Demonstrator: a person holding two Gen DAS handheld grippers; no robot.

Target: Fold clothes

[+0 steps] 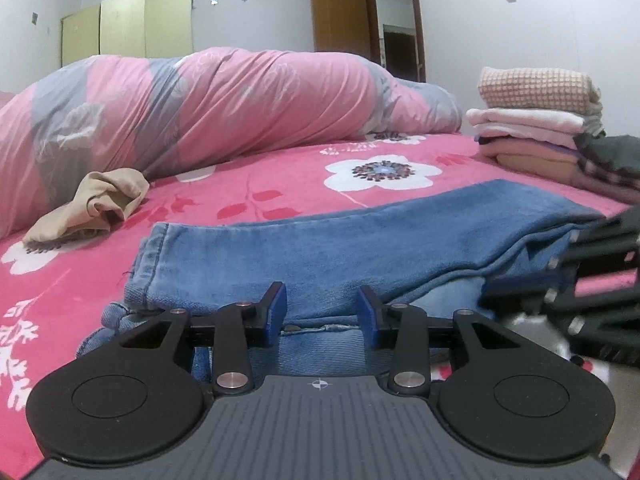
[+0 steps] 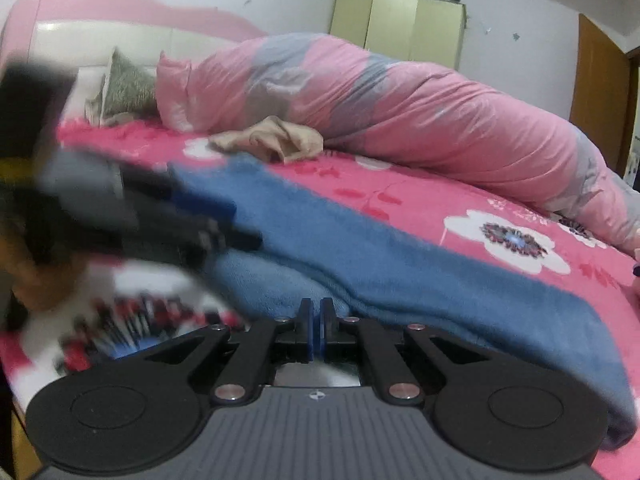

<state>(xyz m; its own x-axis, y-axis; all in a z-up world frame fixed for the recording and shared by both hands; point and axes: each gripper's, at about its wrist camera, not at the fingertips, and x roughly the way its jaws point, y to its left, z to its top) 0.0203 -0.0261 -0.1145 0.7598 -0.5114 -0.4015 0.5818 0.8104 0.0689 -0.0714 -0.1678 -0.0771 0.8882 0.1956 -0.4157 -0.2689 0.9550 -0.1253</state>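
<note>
Nearest the left wrist camera, the left gripper [image 1: 322, 312] stands with its two blue pads [image 1: 276, 306] spread apart, nothing pinched between them; they hover just over the near edge of one pair of blue jeans [image 1: 360, 236]. That single pair lies folded across the pink floral bedsheet [image 1: 280, 168], its hemmed cuff toward the left of this view and a lower layer showing beneath the pads. At the right edge the other gripper comes in, blurred, against the jeans.

From the right wrist view, the right gripper [image 2: 316, 322] has its jaws pressed together, the two pads almost meeting; whether any denim is caught between them cannot be told, though the tips sit right at the folded edge of the jeans [image 2: 400, 264].

One crumpled beige garment [image 1: 96, 200] lies loose on the sheet, beside one long rolled pink-and-grey duvet [image 1: 224, 104]. One stack of folded clothes [image 1: 536, 120] sits at the far right, about five or six pieces, a checked one on top. One grey pillow [image 2: 128, 88] leans at the headboard [image 2: 120, 28]. Against the far wall stands one pale wardrobe [image 1: 132, 28] with three door panels, near one brown door [image 1: 340, 4].
</note>
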